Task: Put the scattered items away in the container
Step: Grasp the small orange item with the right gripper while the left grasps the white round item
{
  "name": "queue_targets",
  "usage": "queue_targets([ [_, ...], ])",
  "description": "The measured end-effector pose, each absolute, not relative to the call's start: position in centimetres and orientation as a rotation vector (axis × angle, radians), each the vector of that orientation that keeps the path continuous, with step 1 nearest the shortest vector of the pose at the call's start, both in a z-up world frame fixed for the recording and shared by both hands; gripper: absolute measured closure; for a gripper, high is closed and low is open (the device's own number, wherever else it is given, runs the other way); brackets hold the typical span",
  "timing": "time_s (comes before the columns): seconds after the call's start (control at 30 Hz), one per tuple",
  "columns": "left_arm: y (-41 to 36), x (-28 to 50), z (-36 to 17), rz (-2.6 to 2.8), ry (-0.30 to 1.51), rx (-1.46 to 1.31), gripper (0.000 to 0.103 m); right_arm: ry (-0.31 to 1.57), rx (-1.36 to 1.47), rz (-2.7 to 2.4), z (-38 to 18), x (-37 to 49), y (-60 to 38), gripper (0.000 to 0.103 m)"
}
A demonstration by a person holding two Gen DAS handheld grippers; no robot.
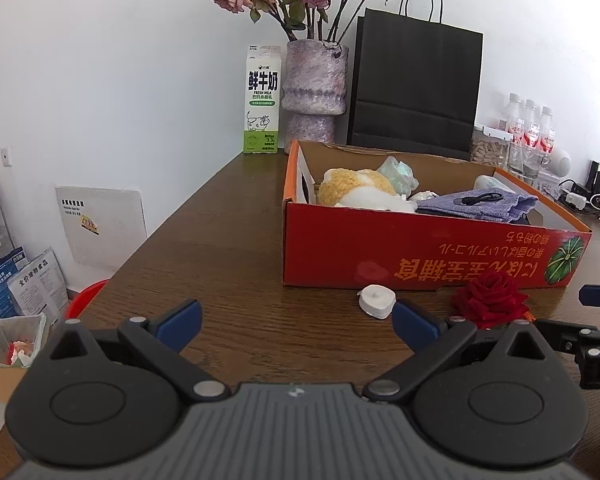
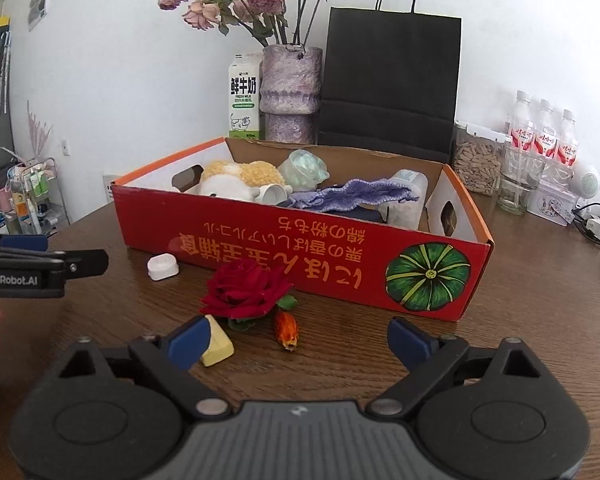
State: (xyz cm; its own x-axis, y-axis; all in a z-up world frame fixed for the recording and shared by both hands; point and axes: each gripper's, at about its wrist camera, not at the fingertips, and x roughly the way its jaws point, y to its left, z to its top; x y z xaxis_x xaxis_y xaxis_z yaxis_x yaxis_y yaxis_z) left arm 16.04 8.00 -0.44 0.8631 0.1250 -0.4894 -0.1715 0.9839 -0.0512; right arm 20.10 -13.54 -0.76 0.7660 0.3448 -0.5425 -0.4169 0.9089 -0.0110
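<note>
The red box (image 2: 284, 248) sits at frame centre on the bench (image 2: 520, 320), already holding a plush toy (image 2: 240, 180) and a purple cloth (image 2: 352, 196). Only the right wrist view shows the yellow block (image 2: 220, 346) and orange piece (image 2: 287, 330) at lower centre, below the red rose (image 2: 246, 290). The left wrist view shows the white roll (image 1: 376, 300) clearly. Left tool (image 1: 296, 322) and right tool (image 2: 298, 342) both stand apart, holding nothing.
</note>
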Motion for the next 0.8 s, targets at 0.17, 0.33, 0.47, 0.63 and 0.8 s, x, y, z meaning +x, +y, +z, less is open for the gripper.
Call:
queue_targets([
  [0.17,7.9,16.2,-0.5,0.151,0.519,-0.086,0.0,0.594,-0.116,0.392,-0.8,21.2,-14.2,0.026],
  [0.33,7.8,16.4,-0.5,0.148,0.528,-0.079,0.0,0.653,-0.16,0.442,-1.4,22.9,-13.0,0.063],
  [0.47,8.0,16.6,-0.7,0.144,0.552,-0.086,0.0,0.64,-0.132,0.489,-1.5,22.5,-13.3,0.091],
  [0.63,7.9,16.8,-0.8,0.142,0.564,-0.081,0.0,0.609,-0.098,0.461,-1.2,22.3,-14.4,0.091],
  [0.8,7.6,17.0,-0.9,0.146,0.578,-0.067,0.0,0.604,-0.061,0.418,-1.1,22.9,-15.7,0.091],
])
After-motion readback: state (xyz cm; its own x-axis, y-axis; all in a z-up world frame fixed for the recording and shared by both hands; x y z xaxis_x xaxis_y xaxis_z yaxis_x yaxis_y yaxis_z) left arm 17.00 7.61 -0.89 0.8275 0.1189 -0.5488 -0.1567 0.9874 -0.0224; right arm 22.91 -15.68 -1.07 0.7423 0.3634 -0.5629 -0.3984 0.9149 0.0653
